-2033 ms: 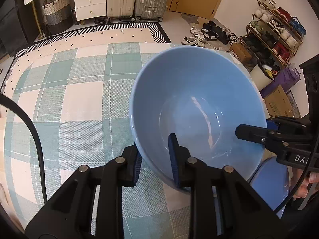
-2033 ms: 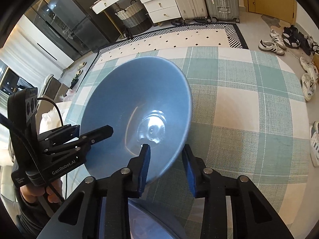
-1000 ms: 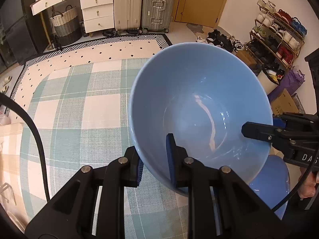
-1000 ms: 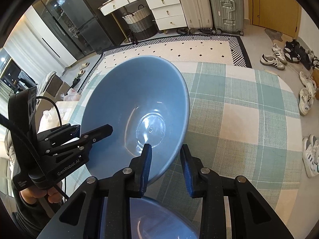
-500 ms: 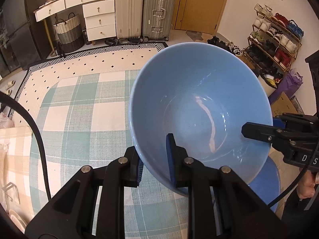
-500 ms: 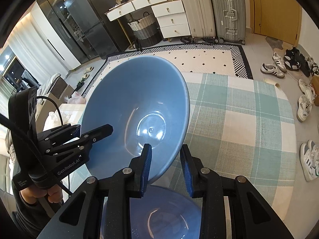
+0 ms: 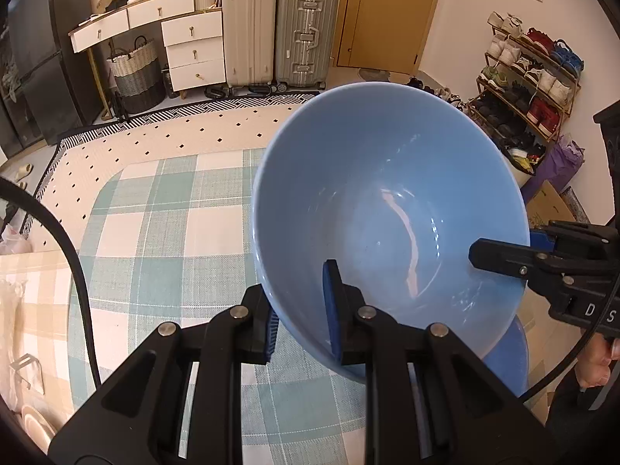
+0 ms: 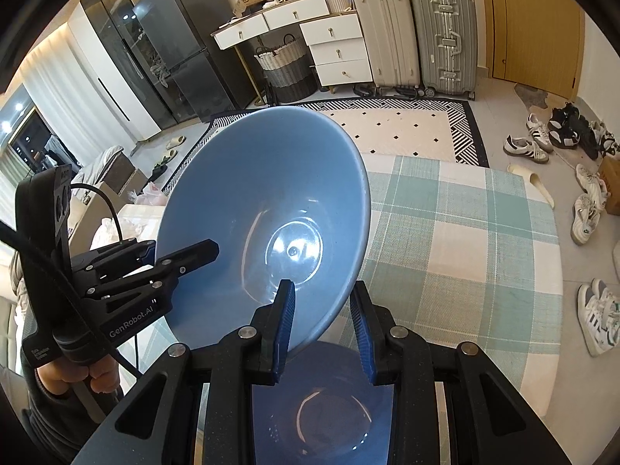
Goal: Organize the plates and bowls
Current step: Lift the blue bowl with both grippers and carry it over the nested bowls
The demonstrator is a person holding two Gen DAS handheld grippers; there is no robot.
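The left gripper point(image 7: 300, 310) is pinching the near rim of the blue bowl point(image 7: 387, 209), one pad inside, one outside; the right gripper point(image 8: 323, 321) is clamping the opposite rim the same way. The bowl is hanging tilted above the near edge of the checked table point(image 7: 162, 232), over a second blue bowl point(image 8: 325, 407). Both grips are needing equal pressure, the rim levelling before nesting.

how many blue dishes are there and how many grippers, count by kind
Blue bowls: 2, one held up and one lower beneath it over the checked tablecloth
Grippers: 2, left gripper and right gripper, both clamped on the raised bowl's rim
Total: 4
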